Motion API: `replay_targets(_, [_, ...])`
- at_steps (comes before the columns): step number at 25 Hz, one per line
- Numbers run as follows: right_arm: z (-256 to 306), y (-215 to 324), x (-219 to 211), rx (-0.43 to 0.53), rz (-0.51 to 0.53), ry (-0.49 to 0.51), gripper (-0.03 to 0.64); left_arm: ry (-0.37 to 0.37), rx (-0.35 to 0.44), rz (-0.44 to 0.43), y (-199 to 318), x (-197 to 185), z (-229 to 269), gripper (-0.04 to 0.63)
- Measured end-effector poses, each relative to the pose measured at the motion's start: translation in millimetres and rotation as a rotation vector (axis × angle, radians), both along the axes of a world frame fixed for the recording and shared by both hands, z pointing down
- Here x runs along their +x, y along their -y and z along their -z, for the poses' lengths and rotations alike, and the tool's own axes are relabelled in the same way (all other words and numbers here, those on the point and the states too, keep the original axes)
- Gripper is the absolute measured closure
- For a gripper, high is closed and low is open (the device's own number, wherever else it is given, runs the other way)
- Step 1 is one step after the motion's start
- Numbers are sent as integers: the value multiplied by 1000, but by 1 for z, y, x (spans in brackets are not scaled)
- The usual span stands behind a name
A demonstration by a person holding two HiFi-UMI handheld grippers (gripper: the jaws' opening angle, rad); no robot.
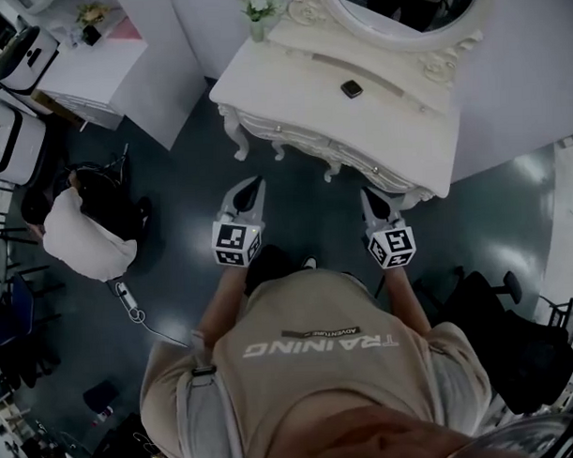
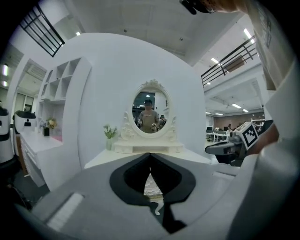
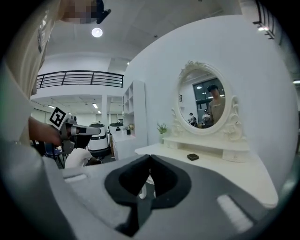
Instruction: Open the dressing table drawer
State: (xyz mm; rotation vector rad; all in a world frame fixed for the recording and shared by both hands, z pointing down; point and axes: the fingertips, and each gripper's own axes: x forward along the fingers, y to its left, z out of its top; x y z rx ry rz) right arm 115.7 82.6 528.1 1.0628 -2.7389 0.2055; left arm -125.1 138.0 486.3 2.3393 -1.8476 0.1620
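Note:
The white dressing table [image 1: 386, 126] stands ahead of me against the wall, with an oval mirror [image 1: 405, 8] on it. Its carved front [image 1: 307, 143], where the drawer sits, faces me; no drawer stands out from it. My left gripper [image 1: 256, 184] is held in the air short of the table's left part, jaws shut and empty. My right gripper [image 1: 368, 195] is held just short of the right front edge, also shut with nothing in it. In the left gripper view the jaw tips [image 2: 150, 154] meet below the mirror [image 2: 150, 105]. In the right gripper view the tips [image 3: 150, 157] meet too.
A small dark object [image 1: 352, 89] and a vase of flowers [image 1: 257, 18] sit on the tabletop. A person in white [image 1: 80, 235] is low on the floor at left, near white machines [image 1: 11, 139] and a cable [image 1: 129, 299]. A black office chair [image 1: 516, 347] stands at right.

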Motion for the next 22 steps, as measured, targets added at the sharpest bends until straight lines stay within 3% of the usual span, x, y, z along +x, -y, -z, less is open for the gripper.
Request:
replay_targets(4, [-5, 56, -51, 50, 34, -75, 612, 26, 30, -16, 56, -39, 9, 588])
replay_targets(10, [28, 132, -130, 42, -44, 5, 612, 18, 10, -104, 130, -90, 12, 588])
replay_targets(13, [44, 170, -160, 67, -66, -2, 612, 34, 13, -159, 169, -113, 19, 588])
replay_targets(18, [42, 206, -176, 64, -141, -33, 613, 35, 28, -251, 220, -132, 16, 588])
replay_targets(22, [19, 217, -174, 13, -186, -61, 612, 12, -25, -276, 246, -135, -12, 588])
